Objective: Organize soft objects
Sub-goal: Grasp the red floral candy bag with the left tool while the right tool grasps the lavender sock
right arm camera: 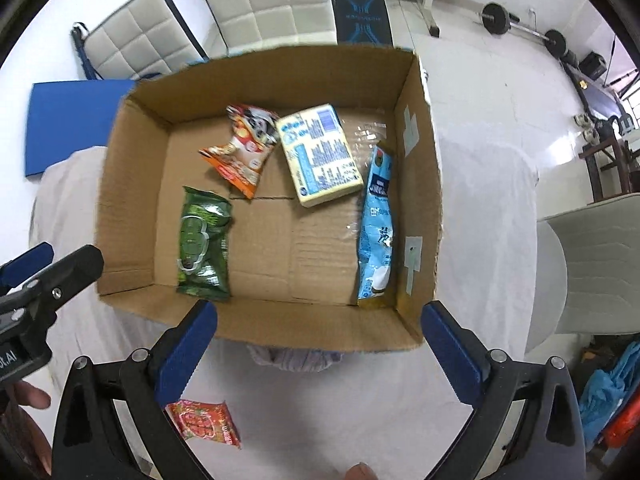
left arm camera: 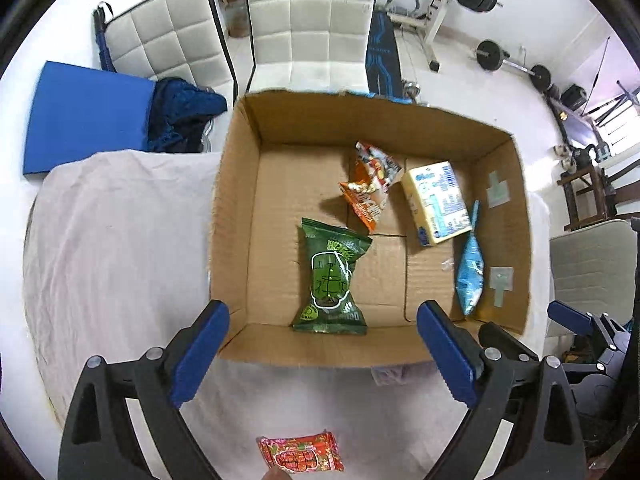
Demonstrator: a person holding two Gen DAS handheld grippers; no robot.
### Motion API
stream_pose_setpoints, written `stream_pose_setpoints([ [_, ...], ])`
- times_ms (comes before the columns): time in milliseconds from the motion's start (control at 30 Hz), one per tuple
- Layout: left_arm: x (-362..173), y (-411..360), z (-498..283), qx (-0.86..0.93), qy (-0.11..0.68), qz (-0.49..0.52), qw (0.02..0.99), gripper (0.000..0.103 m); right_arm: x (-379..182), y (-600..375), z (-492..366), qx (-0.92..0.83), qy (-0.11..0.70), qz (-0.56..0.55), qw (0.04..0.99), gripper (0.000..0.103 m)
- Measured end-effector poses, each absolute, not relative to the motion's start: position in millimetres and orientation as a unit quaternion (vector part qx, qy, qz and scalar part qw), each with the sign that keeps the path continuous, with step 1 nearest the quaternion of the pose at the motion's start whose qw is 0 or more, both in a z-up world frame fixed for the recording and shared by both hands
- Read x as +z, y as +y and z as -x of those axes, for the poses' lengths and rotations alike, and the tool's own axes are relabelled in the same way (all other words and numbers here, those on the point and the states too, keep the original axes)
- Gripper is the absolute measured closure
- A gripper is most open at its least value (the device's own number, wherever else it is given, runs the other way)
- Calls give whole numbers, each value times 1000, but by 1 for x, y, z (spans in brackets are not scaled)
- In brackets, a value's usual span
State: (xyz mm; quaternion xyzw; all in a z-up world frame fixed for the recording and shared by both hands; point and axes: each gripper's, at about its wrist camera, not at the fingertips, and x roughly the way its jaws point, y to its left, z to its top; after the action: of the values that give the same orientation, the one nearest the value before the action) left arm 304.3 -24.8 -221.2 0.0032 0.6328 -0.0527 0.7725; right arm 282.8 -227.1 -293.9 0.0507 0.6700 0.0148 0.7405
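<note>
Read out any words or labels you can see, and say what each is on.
"AI": end of a cut-off label on the left gripper.
green packet, yellow box, light blue packet, orange packet, red packet: printing too blurred or small to read.

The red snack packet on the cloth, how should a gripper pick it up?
Probably from straight above, pinching across its narrow middle. The red packet lies flat on the white cloth, outside the cardboard box, and nothing crowds it.
</note>
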Motion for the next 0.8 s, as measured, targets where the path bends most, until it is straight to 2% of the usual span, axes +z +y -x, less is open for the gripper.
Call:
stream_pose_setpoints([
  [233, -182, -20, -261, -57, 602, 3, 797, 7, -257, -228, -243, 37, 649, -64, 757, 0],
  [400, -175, -13, -221, -52, 598, -2, 800, 7, -255, -230, -202, 56, 658, -62, 748, 0],
  [500, -190, -5, -196, -29, 618, -3, 786, 7, -270, -232, -179, 63, 678, -61, 730, 0],
  [800, -283, 8, -146, 6, 705, 0, 709, 7, -339, -226, -153, 70, 728, -43, 681, 0],
])
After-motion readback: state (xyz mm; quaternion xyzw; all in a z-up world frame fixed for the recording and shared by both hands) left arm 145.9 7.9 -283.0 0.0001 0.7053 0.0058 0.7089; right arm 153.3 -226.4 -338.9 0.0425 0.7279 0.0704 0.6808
